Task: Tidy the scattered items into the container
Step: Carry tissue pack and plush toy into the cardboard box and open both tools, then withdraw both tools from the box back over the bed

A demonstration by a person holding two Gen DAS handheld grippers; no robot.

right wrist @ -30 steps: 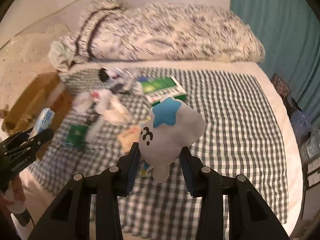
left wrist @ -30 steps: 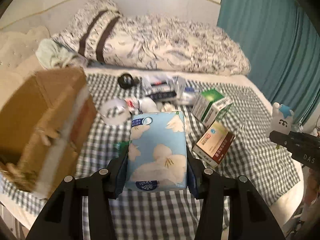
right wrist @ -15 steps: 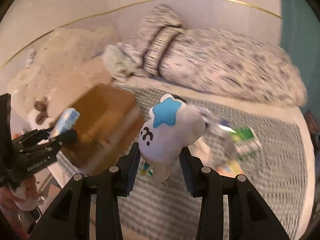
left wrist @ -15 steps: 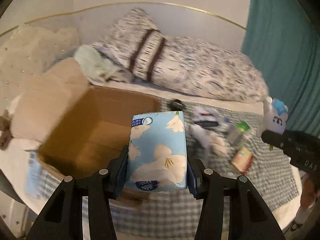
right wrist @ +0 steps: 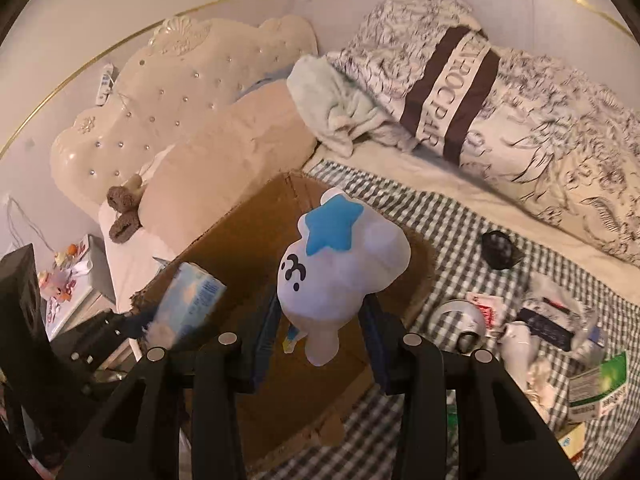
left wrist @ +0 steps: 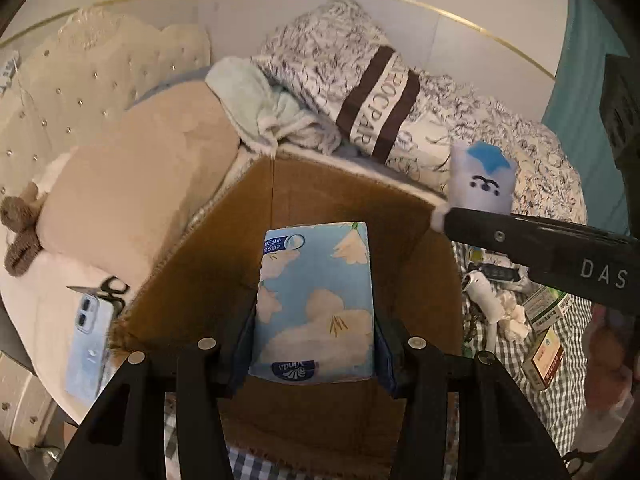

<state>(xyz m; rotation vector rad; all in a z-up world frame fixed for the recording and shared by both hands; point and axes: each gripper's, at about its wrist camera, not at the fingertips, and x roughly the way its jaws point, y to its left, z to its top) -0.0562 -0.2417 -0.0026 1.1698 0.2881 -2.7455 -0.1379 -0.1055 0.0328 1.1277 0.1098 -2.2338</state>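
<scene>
Bed (right wrist: 472, 220), checked cover: the work surface, with pillows and headboard behind.

Box (left wrist: 332, 200): open cardboard, at the headboard end of the checked cover. Its visible floor looks bare; part is hidden behind the two held items, so the contents cannot be fully confirmed.

Tissue pack (left wrist: 314, 308): pinched across its sides by the left gripper (left wrist: 314, 348), held over the box opening. Not released.

Plush (right wrist: 340, 276), white with a blue star: pinched low on its body by the right gripper (right wrist: 320, 344), held above the box's far side. Not released.

Left on the cover, right of the box: green carton (right wrist: 598, 384), red-and-white carton (left wrist: 546, 354), white roll (right wrist: 458, 316), dark round object (right wrist: 498, 250), and small wrappers and packets too cluttered to name.

Judgement: early stage. Nothing is seen inside yet, two items are about to go in, and most of the clutter is still out.
</scene>
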